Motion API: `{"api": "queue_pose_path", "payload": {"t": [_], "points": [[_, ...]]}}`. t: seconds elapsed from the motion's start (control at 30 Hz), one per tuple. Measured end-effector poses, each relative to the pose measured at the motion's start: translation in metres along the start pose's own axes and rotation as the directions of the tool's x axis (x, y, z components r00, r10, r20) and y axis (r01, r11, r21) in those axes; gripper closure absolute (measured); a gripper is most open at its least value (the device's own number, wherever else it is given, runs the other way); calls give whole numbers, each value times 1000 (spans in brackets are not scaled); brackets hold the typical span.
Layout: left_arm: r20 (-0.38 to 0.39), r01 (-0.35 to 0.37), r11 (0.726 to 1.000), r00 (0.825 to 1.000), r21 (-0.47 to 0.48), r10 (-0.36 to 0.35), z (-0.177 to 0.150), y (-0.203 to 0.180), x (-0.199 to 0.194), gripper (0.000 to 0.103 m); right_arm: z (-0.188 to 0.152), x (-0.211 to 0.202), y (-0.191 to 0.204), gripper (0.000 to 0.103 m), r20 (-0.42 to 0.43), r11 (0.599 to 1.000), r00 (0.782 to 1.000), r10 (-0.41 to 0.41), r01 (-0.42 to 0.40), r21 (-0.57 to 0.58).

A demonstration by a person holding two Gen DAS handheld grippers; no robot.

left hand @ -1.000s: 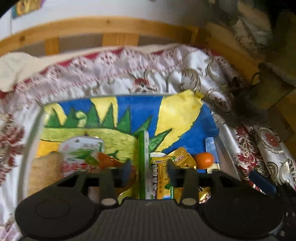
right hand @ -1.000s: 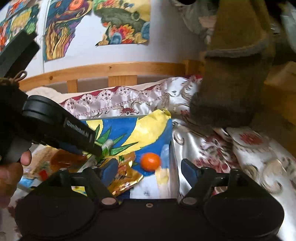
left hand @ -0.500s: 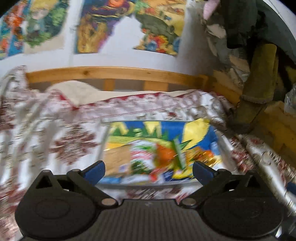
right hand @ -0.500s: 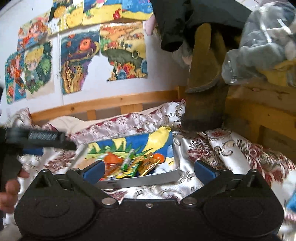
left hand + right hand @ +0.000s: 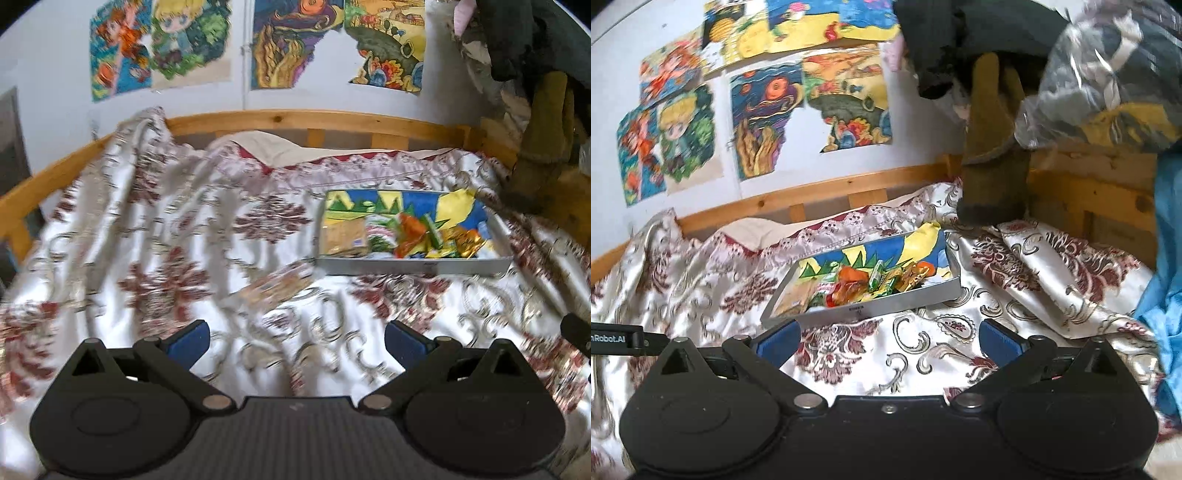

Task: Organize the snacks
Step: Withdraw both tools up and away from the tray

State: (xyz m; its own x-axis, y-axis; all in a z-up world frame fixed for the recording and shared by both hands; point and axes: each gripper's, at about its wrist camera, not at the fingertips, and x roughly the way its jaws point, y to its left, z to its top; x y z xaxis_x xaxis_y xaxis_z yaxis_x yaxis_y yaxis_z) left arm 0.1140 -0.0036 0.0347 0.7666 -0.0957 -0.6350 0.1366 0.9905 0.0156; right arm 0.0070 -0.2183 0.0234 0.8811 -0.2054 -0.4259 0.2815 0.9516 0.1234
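Snacks (image 5: 871, 286) noted heaped inside a shallow grey tray (image 5: 886, 304) on the bed, none between the fingers of either tool.

Left tool (image 5: 297, 338): jaws just opened, now standing fully apart, nothing between them, only patterned bedspread (image 5: 166, 258) beneath. Tray (image 5: 413, 264) seen well apart from this tool, toward 1 o'clock in the left wrist view. Picture blurred there; packets not separable.

Right tool (image 5: 889, 339): jaws likewise just opened, now fully apart and empty. Tray lying near, at 12 o'clock in the right wrist view, its near wall just beyond the left fingertip. Part of the left tool visible at 9 o'clock.

Tray contents, right wrist view: tan packet (image 5: 796, 297) at the left end, orange wrapper (image 5: 849, 275), green stick pack (image 5: 877, 277), gold wrappers (image 5: 912, 275), small orange fruit (image 5: 927, 266) at the right end. Blue, yellow and green drawing (image 5: 886, 251) lining the tray floor.

Surroundings: wooden bed rail (image 5: 820, 197) behind the tray; coloured pictures (image 5: 768, 110) on the wall at 11 o'clock; olive cloth (image 5: 993, 162) hanging at 1 o'clock; blue cloth (image 5: 1167, 295) at 3 o'clock.
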Motion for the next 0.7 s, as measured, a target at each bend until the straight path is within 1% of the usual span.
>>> {"api": "queue_pose_path", "payload": {"t": [0.1, 0.23, 0.43, 0.7], "points": [[29, -40, 999, 999, 3, 40, -15, 2, -19, 1, -11, -14, 3, 1, -5, 1000, 1000, 8, -8, -14], [56, -69, 998, 996, 9, 69, -30, 3, -34, 0, -18, -27, 3, 1, -4, 1000, 1000, 25, -25, -13], [55, -105, 994, 993, 8, 105, -41, 6, -39, 0, -23, -33, 3, 1, -12, 1000, 1000, 26, -27, -2], [62, -121, 992, 991, 24, 119, -44, 8, -40, 0, -23, -31, 2, 1, -19, 1000, 999, 27, -27, 9]]}}
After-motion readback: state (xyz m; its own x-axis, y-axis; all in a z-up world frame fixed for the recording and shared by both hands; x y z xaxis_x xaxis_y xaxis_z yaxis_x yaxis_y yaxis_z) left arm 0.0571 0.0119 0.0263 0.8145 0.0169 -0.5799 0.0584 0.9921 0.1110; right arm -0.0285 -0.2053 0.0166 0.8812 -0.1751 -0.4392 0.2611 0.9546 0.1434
